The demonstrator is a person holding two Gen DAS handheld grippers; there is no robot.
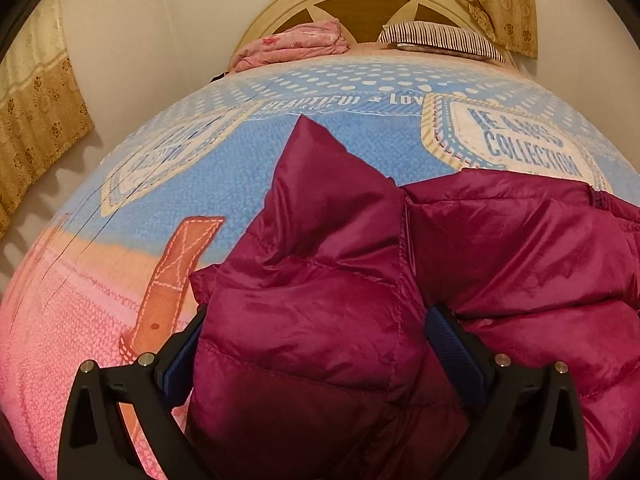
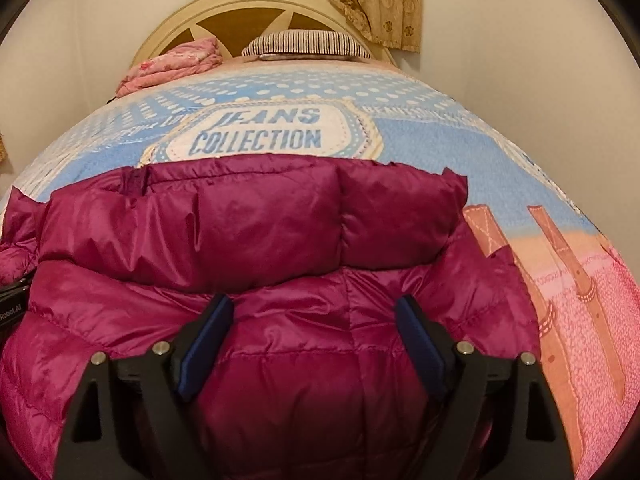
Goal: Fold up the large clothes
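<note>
A magenta puffer jacket lies on the bed, its upper part doubled over in a thick roll with a zip near the left end. My right gripper stands open over the jacket's near part; the blue pads flank the fabric without squeezing it. In the left wrist view a puffy fold of the same jacket rises to a point and fills the whole gap of my left gripper, whose pads press into it from both sides. The left gripper's body shows at the right wrist view's left edge.
The bed carries a blue and pink printed blanket reading "JEANS COLLECTION". At its head lie a folded pink quilt and a striped pillow against a cream headboard. Curtains hang at the left and behind the bed.
</note>
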